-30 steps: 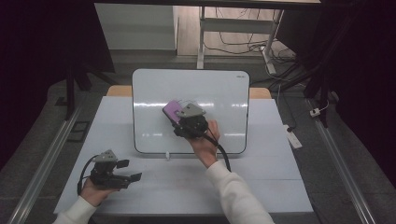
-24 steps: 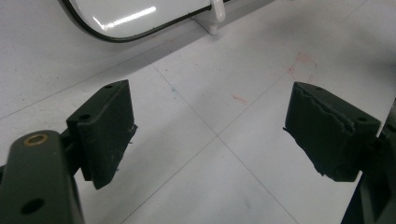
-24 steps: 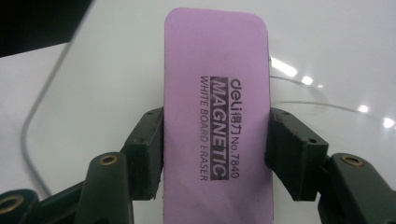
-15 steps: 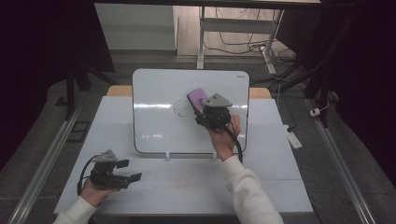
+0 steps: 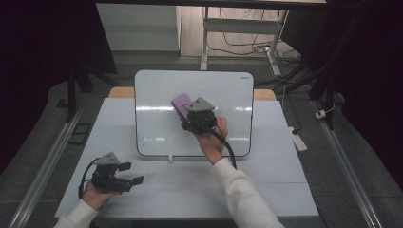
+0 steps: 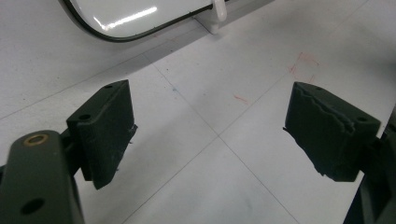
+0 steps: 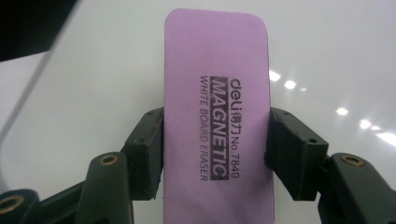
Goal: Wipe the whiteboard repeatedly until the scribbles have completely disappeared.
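A: What does the right gripper (image 5: 190, 110) hold?

B: A purple eraser (image 7: 215, 112). Its 2 jaws pinch the long sides of it, 1 on each side. The print reads "deli", "MAGNETIC", "WHITE BOARD ERASER", "No.7840". The bottom end of the eraser is cut off by the lower edge of the right gripper view.

A: Where is the eraser?

B: Over the whiteboard (image 5: 157, 95), in the upper middle part of it, seen from the high view. The face turned to the board is hidden, so I cannot tell if it touches the surface or is just above it.

A: Is there writing on the board?

B: I see only light reflections. Fine marks would be too small to make out.

A: And the left gripper (image 5: 129, 173)?

B: It is low on the table (image 5: 266, 190), at the near left corner, well apart from the board. Its jaws stand spread wide with nothing between them. In its own view the board's corner (image 6: 135, 18) is cut off at the top. Faint red marks on the table are hard to read.
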`<state>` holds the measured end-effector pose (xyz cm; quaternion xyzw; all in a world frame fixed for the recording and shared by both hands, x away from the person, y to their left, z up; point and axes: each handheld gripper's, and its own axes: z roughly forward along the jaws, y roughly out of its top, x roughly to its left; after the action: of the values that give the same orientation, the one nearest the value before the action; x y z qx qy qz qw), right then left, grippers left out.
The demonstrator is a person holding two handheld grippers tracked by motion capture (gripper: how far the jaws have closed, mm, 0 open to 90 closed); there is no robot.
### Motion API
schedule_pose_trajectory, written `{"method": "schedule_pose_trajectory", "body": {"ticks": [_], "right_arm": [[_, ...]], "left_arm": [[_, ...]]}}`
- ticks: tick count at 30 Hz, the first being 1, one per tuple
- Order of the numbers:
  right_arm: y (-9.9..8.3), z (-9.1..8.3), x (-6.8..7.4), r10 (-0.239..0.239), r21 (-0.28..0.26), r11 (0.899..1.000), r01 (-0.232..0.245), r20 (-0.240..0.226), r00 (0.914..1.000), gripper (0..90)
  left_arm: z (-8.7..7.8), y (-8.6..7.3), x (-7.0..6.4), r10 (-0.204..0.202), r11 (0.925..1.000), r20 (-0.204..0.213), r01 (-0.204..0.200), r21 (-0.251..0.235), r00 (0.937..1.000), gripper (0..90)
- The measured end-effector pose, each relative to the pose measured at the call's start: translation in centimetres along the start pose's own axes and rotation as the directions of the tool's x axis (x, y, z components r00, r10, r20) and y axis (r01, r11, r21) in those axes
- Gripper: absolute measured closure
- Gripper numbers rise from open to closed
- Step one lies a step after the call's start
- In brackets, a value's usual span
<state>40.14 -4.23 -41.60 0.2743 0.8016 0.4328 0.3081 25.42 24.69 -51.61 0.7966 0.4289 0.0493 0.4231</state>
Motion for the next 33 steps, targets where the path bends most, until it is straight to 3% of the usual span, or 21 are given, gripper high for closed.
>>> {"method": "schedule_pose_trajectory", "body": {"ticks": [3,5,6,8,10,15,18,22,27,33], "right_arm": [[-0.3,0.7,2.0,-0.011,0.016,1.0,0.012,-0.064,0.9979,40.7],[-0.3,0.8,2.7,-0.062,0.021,0.998,0.062,-0.041,0.9973,40.7],[-0.3,0.8,2.5,-0.043,0.022,0.999,0.044,-0.05,0.9978,40.7],[-0.1,0.6,1.5,-0.005,0.01,1.0,0.006,-0.05,0.9987,40.7],[0.3,0.1,0.3,-0.002,0.0,1.0,0.002,-0.003,1.0,40.7],[1.1,-1.0,-3.5,0.07,-0.028,0.997,-0.068,0.079,0.9944,40.7],[1.7,-1.1,-4.3,0.076,-0.033,0.997,-0.073,0.098,0.9923,40.7],[2.1,-0.3,-3.3,0.042,-0.036,0.999,-0.038,0.106,0.9935,40.7],[2.2,0.8,-0.7,0.004,-0.014,1.0,-0.003,0.013,0.9999,40.8],[1.7,1.9,2.3,-0.027,0.023,0.999,0.029,-0.08,0.9964,40.8]], "left_arm": [[0.0,0.0,0.0,0.001,1.0,0.0,-0.001,0.0,1.0,16.3],[-0.1,0.0,0.0,0.001,1.0,0.001,-0.001,-0.001,1.0,16.3],[-0.1,0.0,0.0,0.002,1.0,0.001,-0.002,-0.003,1.0,16.3],[-0.1,-0.1,0.0,0.002,1.0,0.0,-0.002,-0.004,1.0,16.3],[-0.1,0.0,0.1,0.002,1.0,0.002,-0.002,-0.002,1.0,16.3],[-0.1,0.0,0.1,0.002,1.0,0.003,-0.002,-0.001,1.0,16.4],[-0.1,0.0,0.1,0.001,1.0,0.002,-0.001,-0.002,1.0,16.4],[-0.1,0.0,0.1,-0.001,1.0,0.001,0.001,-0.002,1.0,16.4],[-0.1,0.0,0.1,0.002,1.0,0.002,-0.002,0.003,1.0,16.4],[0.0,-0.1,0.1,0.002,1.0,0.0,-0.002,0.0,1.0,16.4]]}}
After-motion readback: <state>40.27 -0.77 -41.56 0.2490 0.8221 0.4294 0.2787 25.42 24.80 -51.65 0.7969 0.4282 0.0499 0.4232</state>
